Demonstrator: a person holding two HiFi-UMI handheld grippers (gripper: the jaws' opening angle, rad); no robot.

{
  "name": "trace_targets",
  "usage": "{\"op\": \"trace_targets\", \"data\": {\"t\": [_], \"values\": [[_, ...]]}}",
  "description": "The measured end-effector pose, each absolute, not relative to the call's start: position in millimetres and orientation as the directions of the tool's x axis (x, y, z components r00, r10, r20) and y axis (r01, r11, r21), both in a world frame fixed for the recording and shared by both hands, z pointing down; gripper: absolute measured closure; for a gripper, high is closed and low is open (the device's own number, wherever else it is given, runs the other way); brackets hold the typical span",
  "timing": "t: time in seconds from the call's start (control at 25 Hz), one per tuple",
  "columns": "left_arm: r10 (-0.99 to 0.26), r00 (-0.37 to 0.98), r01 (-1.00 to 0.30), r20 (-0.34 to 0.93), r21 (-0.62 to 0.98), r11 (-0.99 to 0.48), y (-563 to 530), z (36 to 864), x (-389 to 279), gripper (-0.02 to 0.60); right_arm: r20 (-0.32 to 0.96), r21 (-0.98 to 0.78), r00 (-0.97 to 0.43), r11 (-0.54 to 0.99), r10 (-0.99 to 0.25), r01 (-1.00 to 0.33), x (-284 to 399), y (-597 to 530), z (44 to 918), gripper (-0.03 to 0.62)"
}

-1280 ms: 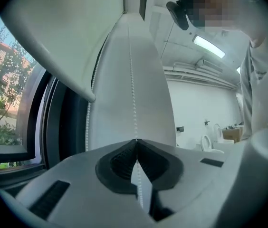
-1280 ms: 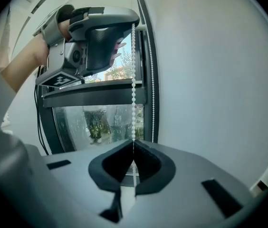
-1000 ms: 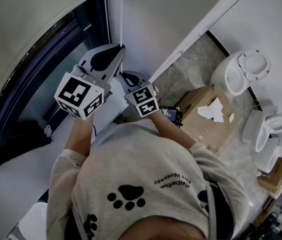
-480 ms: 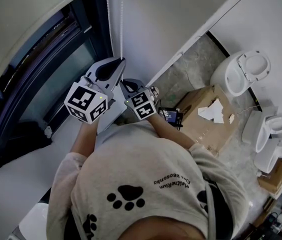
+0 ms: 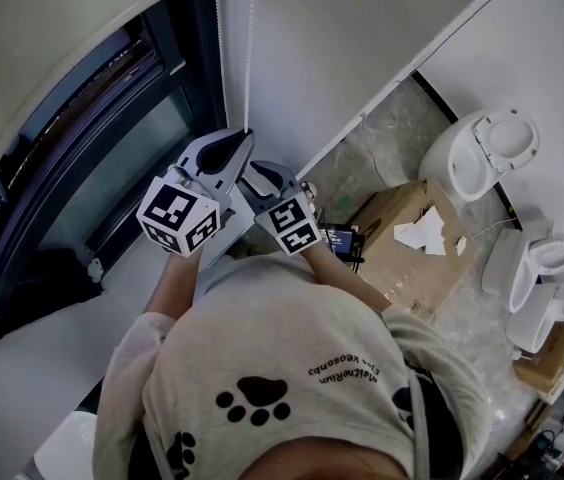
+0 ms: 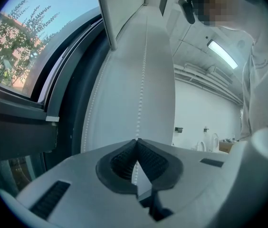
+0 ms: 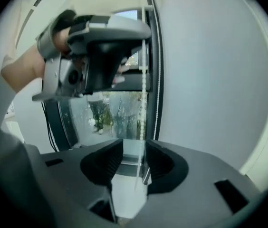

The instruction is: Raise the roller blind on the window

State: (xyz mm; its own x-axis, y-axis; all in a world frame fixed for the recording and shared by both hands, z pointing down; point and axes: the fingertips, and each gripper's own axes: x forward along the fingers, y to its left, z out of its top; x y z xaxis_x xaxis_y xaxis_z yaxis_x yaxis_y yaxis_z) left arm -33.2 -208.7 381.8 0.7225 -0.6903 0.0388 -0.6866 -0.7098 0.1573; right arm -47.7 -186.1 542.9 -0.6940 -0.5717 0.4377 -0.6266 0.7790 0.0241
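The roller blind (image 5: 52,38) hangs across the top of the dark window (image 5: 82,168) in the head view. Its white bead chain (image 5: 251,48) drops down the wall beside the frame. My left gripper (image 5: 245,134) is shut on that chain; in the left gripper view the beads (image 6: 144,70) run straight up from the closed pads of the left gripper (image 6: 136,139). Just below it, my right gripper (image 5: 254,166) has just been opening its jaws. The chain (image 7: 143,87) hangs loose between the pads of the right gripper (image 7: 135,142), close to the right one, which does not press on it.
A white windowsill (image 5: 22,368) lies below the window. On the floor to the right stand a cardboard box (image 5: 412,238) and several white toilets, one (image 5: 487,143) against the wall. The person's torso fills the lower part of the head view.
My left gripper has come down with the chain in its jaws, and more of the window shows under the blind. The right gripper stays just beneath it.
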Motion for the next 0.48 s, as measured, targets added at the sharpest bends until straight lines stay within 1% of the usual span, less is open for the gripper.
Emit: {"op": "trace_targets", "data": {"t": [0.16, 0.28, 0.4, 0.48], "values": [[-0.691, 0.723, -0.686, 0.032, 0.161, -0.710, -208.9, 382.3, -34.1, 0.572, 0.328, 0.063, -0.696, 0.750, -0.639, -0.658, -31.8, -182.0, 473.2, 0.445], [-0.692, 0.721, -0.686, 0.024, 0.163, -0.709, -210.8, 383.1, -35.9, 0.572, 0.238, 0.035, -0.700, 0.726, -0.673, -0.686, -18.1, -184.2, 417.4, 0.447], [-0.690, 0.724, -0.683, 0.017, 0.161, -0.713, -212.3, 383.7, -36.7, 0.572, 0.145, 0.006, -0.715, 0.723, -0.684, -0.691, -15.2, -191.2, 364.3, 0.461], [-0.687, 0.726, -0.680, 0.015, 0.159, -0.716, -211.7, 383.7, -36.3, 0.572, 0.093, 0.022, -0.732, 0.736, -0.675, -0.676, -22.9, -193.9, 329.0, 0.484]]}}
